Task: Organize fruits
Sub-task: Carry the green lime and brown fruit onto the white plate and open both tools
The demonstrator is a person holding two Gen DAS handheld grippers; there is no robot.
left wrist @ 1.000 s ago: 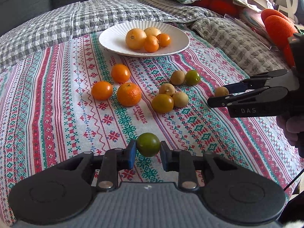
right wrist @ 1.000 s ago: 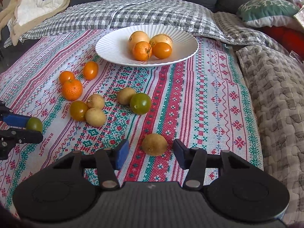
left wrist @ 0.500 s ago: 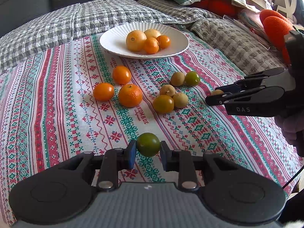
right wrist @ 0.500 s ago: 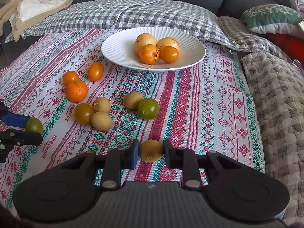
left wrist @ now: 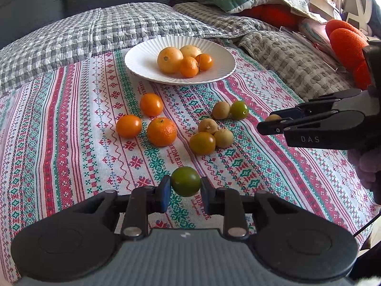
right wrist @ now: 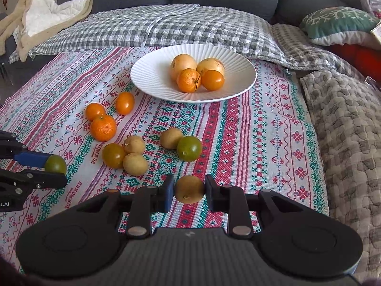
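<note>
Fruits scattered on a patterned cloth before a white plate, left claw clamping a green fruit, right claw gripping a tan fruit

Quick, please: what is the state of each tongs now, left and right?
Left tongs: closed on a green fruit.
Right tongs: closed on a brown fruit.

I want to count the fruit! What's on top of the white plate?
The white plate holds four fruits: two big yellow-orange ones at the back, a small orange and a smooth orange fruit in front. Anything behind them is hidden.
</note>
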